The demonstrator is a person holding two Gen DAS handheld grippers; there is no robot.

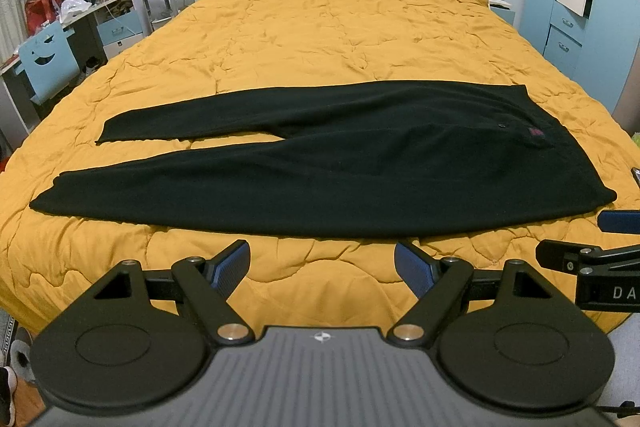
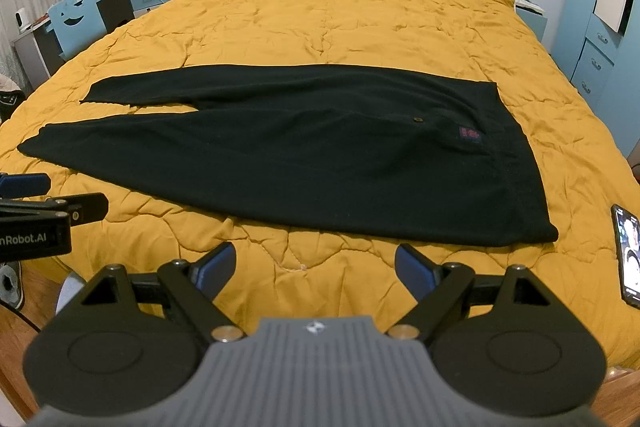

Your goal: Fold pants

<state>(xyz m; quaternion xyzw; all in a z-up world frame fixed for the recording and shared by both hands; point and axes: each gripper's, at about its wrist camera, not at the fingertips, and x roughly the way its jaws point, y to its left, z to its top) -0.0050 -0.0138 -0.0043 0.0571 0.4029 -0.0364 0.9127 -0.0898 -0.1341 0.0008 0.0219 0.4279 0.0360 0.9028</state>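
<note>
The black pants (image 1: 320, 163) lie flat on the yellow quilt (image 1: 320, 27), crosswise on the bed, and both grippers hang short of the pants' near edge, over bare quilt, touching no cloth. The left gripper (image 1: 322, 263) faces the middle of the near leg; the right gripper (image 2: 314, 265) faces the near edge closer to the waist end.

The pants are spread out unfolded, the waistband (image 2: 516, 163) at the right end and the two legs running left from it, parted by a narrow wedge of quilt toward the cuffs. A small button (image 2: 418, 121) and a reddish label (image 2: 469, 133) sit on the seat near the waistband (the label's print is too small to read).

Both grippers have their blue-padded fingers (image 1: 232, 263) spread wide and hold nothing. A phone (image 2: 628, 255) lies on the quilt just beyond the waistband's near corner.
</note>
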